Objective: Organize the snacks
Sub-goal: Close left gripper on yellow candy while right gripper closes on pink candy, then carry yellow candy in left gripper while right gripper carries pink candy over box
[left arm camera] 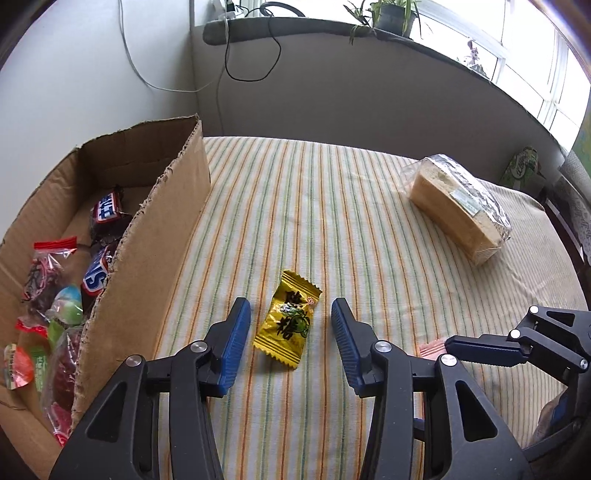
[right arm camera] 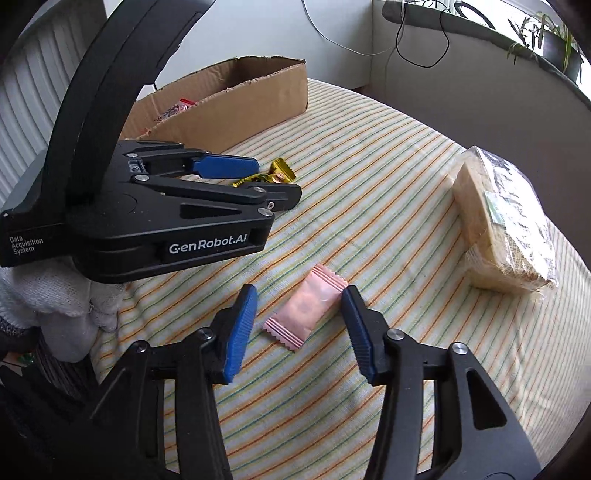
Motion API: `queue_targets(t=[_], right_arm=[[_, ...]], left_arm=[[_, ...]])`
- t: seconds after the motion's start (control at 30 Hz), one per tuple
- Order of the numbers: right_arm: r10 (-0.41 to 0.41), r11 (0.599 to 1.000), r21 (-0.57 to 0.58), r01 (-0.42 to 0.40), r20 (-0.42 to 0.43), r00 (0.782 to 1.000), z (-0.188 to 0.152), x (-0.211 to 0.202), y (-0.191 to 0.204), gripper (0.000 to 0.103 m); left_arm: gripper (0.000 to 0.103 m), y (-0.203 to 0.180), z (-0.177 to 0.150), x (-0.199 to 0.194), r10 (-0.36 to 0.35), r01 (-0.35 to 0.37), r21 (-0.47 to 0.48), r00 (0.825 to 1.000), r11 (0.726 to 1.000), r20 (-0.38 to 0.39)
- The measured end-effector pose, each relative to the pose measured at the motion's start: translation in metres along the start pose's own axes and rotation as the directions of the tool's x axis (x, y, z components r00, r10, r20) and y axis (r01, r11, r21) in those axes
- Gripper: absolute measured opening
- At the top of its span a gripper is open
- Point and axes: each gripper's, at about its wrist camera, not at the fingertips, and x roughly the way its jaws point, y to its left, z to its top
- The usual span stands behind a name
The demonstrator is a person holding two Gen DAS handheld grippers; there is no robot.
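Note:
A yellow wrapped candy [left arm camera: 289, 318] lies on the striped cloth between the open fingers of my left gripper [left arm camera: 290, 314]; it also shows in the right wrist view [right arm camera: 271, 176]. A pink wrapped candy [right arm camera: 306, 306] lies between the open fingers of my right gripper [right arm camera: 299, 301]; its edge shows in the left wrist view [left arm camera: 433, 348]. Neither gripper touches its candy. A cardboard box [left arm camera: 159, 236] to the left holds several wrapped snacks, among them Snickers bars [left arm camera: 96, 275]. A clear bag of sliced bread [left arm camera: 460, 206] lies at the far right.
The table is covered with a striped cloth [left arm camera: 332, 206]. The box [right arm camera: 236, 103] stands at its far left. The bread bag [right arm camera: 506, 221] lies to the right of the pink candy. The left gripper's body [right arm camera: 166, 206] sits close to the left of the right gripper. A grey wall and a window sill with plants [left arm camera: 391, 14] lie behind.

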Motion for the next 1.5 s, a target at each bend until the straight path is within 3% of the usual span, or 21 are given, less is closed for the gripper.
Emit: queue_targets(t=[0.1, 0.23, 0.57, 0.87, 1.2, 1.5], right_arm=[[-0.004, 1.0, 0.018, 0.004, -0.014, 1.0, 0.0, -0.002, -0.006, 0.027], [-0.012, 0.999, 0.035, 0.013, -0.015, 1.0, -0.001, -0.002, -0.01, 0.022], [-0.015, 0.994, 0.109, 0.014, 0.015, 1.0, -0.012, -0.019, -0.02, 0.022], [-0.031, 0.988, 0.152, 0.021, 0.064, 0.997, -0.009, -0.048, -0.018, 0.022], [-0.068, 0.989, 0.136, 0.053, 0.111, 0.991, 0.017, -0.077, 0.007, 0.022], [-0.083, 0.992, 0.109, 0.067, 0.142, 0.986, 0.056, -0.077, 0.036, 0.022]], left_arm=[[0.038, -0.001, 0.003, 0.002, -0.004, 0.004, -0.003, 1.0, 1.0, 0.002], [0.022, 0.004, 0.003, 0.0, -0.014, 0.014, -0.019, 1.0, 1.0, 0.008], [0.022, -0.001, -0.008, -0.011, -0.044, 0.044, 0.003, 0.999, 0.999, 0.018], [0.022, -0.002, -0.012, -0.043, -0.071, 0.071, 0.002, 0.995, 0.997, 0.076], [0.022, 0.015, -0.011, -0.087, -0.086, 0.088, -0.007, 0.982, 0.996, 0.166], [0.022, 0.049, -0.014, -0.118, -0.076, 0.085, -0.031, 0.971, 0.996, 0.225]])
